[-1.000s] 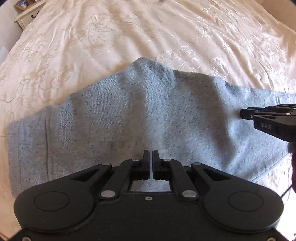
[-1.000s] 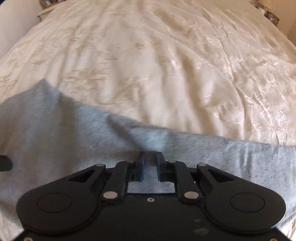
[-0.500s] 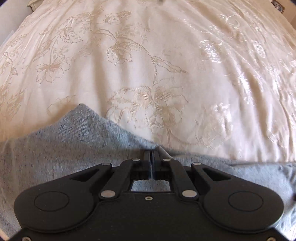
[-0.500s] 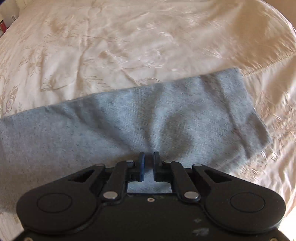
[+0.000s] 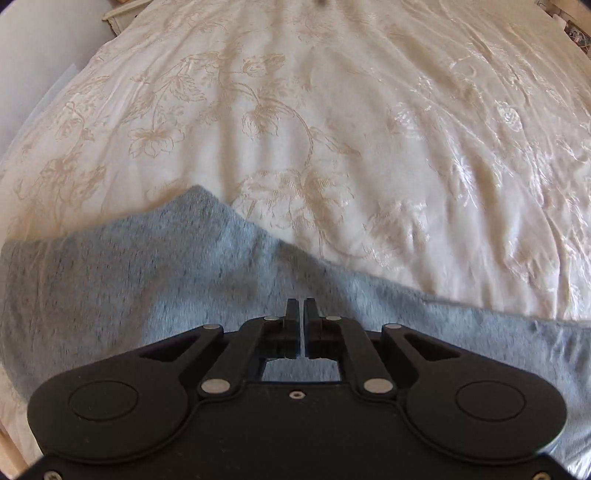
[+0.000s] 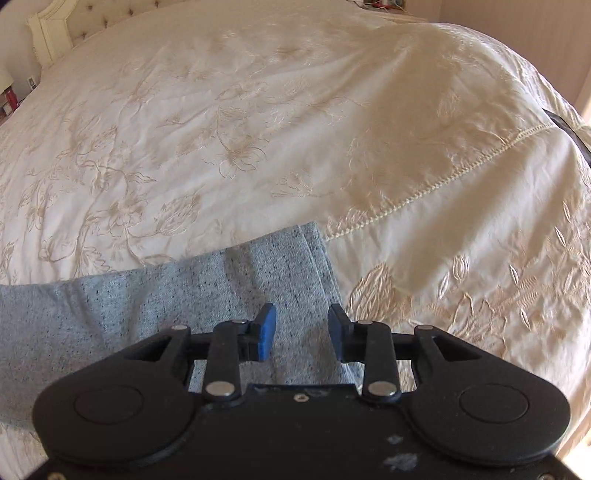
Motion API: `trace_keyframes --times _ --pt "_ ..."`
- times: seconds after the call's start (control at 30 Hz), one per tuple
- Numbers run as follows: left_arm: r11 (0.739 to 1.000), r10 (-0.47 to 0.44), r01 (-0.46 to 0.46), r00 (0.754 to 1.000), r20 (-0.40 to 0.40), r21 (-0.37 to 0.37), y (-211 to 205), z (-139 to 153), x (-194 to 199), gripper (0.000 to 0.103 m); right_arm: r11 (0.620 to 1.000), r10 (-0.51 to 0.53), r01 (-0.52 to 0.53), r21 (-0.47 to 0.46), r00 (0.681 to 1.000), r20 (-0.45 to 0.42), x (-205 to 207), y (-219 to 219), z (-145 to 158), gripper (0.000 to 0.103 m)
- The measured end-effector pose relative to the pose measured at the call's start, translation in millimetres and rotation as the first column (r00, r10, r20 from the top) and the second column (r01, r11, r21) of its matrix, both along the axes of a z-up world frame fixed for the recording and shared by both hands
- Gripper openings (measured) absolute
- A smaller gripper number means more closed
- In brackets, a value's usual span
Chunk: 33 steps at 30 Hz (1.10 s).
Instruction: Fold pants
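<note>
The grey flecked pants (image 5: 155, 280) lie flat on the cream bedspread (image 5: 332, 129), with a peaked corner toward the left of the left wrist view. My left gripper (image 5: 300, 306) is shut and empty, low over the middle of the cloth. In the right wrist view the pants (image 6: 110, 314) end in a hemmed edge (image 6: 319, 258) near the middle of the frame. My right gripper (image 6: 302, 325) is open, its blue-padded fingers (image 6: 266, 328) spread just above the cloth beside that hem, holding nothing.
The embroidered bedspread (image 6: 258, 129) fills both views. A stitched border (image 6: 443, 181) marks where it drops over the bed's right side. A headboard (image 6: 55, 33) and a bedside table with small things (image 6: 9, 96) are at the far left.
My right gripper has opened and moved right to the hemmed end of the pants. My left gripper stays shut and has drifted back a little over the cloth.
</note>
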<state>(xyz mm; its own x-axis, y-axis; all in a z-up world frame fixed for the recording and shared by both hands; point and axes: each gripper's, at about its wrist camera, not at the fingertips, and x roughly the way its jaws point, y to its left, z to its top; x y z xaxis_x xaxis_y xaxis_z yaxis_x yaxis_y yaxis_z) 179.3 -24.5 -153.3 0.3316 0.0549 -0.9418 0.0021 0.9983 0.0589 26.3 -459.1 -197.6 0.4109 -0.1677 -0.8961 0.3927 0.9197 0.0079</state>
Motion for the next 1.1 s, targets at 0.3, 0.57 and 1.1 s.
trace_keyframes --times 0.3,0.57,1.1 --pt "1.0 -0.012 0.01 0.994 -0.106 -0.022 -11.9 5.6 -73.9 0.011 0.985 0.168 -0.164 0.046 0.982 -0.089 53.3 -24.0 -34.5 0.034" --pt "1.0 -0.018 0.017 0.991 -0.134 -0.01 -22.4 -1.8 -98.3 0.011 0.968 0.25 -0.244 0.061 0.963 -0.105 61.0 -20.1 -30.1 0.005" --pt "0.98 -0.2 0.198 0.975 -0.098 -0.028 -96.1 -5.8 -83.7 0.011 0.993 0.079 -0.073 0.093 0.995 -0.06 1.4 -24.8 -2.8 0.035"
